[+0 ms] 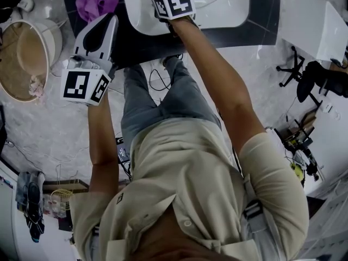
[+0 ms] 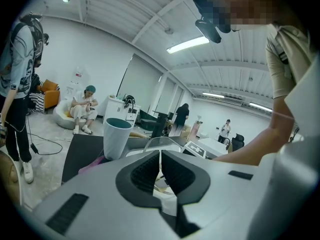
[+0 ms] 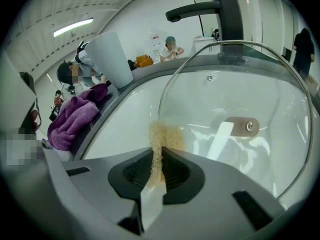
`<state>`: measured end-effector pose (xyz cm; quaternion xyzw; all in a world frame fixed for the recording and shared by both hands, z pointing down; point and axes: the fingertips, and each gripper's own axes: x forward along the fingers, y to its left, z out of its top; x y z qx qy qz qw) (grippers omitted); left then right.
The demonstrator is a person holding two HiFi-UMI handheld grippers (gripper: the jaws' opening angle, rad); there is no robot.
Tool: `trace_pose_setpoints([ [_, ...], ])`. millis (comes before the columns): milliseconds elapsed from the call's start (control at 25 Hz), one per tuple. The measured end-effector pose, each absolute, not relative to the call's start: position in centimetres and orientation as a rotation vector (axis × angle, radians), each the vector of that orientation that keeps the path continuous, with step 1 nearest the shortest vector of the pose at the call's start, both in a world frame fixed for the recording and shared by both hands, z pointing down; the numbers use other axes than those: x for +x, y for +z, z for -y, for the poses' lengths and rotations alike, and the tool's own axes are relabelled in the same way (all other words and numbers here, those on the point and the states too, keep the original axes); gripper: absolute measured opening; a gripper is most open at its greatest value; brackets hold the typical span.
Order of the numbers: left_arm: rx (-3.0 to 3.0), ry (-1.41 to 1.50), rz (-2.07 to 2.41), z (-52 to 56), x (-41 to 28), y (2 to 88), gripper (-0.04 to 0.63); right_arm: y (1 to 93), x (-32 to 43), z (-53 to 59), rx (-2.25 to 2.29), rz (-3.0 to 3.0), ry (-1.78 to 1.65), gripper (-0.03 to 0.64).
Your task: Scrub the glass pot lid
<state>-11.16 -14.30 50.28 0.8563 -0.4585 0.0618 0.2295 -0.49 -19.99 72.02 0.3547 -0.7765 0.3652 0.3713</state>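
The glass pot lid [image 3: 260, 89] stands on edge in the white sink [image 3: 125, 119], its knob plate [image 3: 242, 126] showing through the glass. My right gripper [image 3: 159, 151] is shut on a tan scrub pad [image 3: 162, 139], and the pad presses against the lid's lower left rim. In the head view its marker cube [image 1: 174, 4] sits over the sink [image 1: 228, 15]. My left gripper [image 2: 160, 156] is shut with nothing in it. It hangs to the left of the sink [image 1: 109, 19], above the dark counter, away from the lid.
A black faucet [image 3: 210, 9] rises behind the lid. A white cup [image 3: 110, 56] and a purple cloth [image 3: 77, 116] rest on the counter left of the sink. A tan bin [image 1: 24, 58] stands on the floor at left. People sit and stand far off in the room.
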Motion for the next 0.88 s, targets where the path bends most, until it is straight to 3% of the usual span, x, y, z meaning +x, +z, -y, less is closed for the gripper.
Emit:
trace_pose_setpoints([
  [320, 2.379, 0.182, 1.232, 15.0, -8.9, 50.1, 0.015, 73.6, 4.5, 19.5, 0.921, 1.948, 1.137, 0.043],
  [880, 2.423, 0.213, 1.174, 15.5, -4.1, 49.2, 0.016, 73.2, 21.8, 23.3, 1.268, 1.806, 1.192, 0.044],
])
